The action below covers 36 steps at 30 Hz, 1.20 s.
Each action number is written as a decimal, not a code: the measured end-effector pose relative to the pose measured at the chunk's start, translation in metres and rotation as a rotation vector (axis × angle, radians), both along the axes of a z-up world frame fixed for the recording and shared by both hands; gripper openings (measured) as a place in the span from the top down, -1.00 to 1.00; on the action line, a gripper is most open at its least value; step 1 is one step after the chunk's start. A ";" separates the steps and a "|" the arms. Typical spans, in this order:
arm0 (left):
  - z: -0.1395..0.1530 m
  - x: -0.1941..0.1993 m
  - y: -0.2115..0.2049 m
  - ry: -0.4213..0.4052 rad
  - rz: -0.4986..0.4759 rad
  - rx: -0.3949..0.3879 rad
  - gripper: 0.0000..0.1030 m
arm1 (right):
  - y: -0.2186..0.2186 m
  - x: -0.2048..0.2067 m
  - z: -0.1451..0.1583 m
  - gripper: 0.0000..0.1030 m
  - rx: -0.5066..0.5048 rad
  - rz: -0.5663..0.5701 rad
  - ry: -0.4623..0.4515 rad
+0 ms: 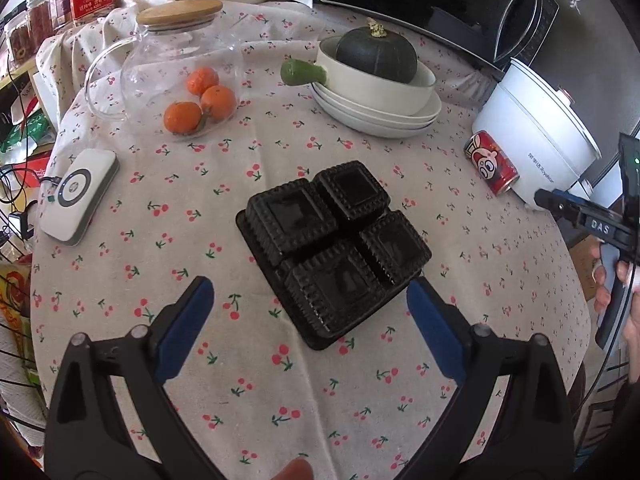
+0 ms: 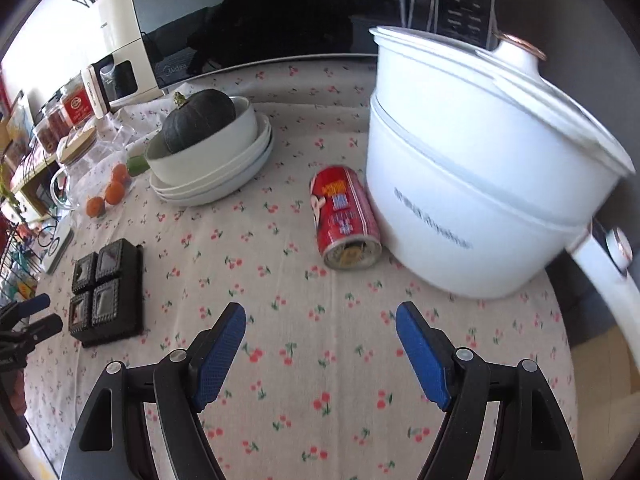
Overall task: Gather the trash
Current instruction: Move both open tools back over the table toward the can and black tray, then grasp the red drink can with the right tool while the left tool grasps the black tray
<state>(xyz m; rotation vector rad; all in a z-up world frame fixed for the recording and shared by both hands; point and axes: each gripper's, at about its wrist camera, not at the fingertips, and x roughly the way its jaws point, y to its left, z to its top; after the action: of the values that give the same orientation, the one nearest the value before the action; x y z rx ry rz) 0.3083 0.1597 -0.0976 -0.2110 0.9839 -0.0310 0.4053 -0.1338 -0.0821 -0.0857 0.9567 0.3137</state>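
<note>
Currently both tools hover empty over the table, jaws spread wide. Left tool (image 1: 310, 304) points down at the black plastic tray (image 1: 334, 252), a four-cell insert lying cells-up near the middle of the table; the right pad (image 1: 434, 332) sits just beside the tray's near corner, the left pad well clear of it. Likely lined up to straddle that corner.

Right tool (image 2: 320, 328) faces the red drink can (image 2: 344, 220), which lies on its side, open end toward the camera, against the white electric pot (image 2: 480, 184) near the table's right edge. Can not yet between the pads. The pot blocks one flank, so the grip probably has to come across the can's body from the free side.

Tangerines (image 1: 200, 102) and the squash in its bowl (image 1: 376, 54) toward the far edge read as food, not trash.
</note>
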 end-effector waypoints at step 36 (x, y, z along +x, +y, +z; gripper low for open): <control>-0.016 0.031 0.008 0.029 0.083 -0.049 -0.88 | 0.044 0.100 -0.064 -0.06 0.037 -0.260 0.090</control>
<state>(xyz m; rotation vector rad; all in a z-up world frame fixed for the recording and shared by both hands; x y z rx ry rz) 0.3391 0.1678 -0.1140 -0.2975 1.0027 0.0244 0.5056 -0.0896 -0.1463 0.0870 1.0375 0.0957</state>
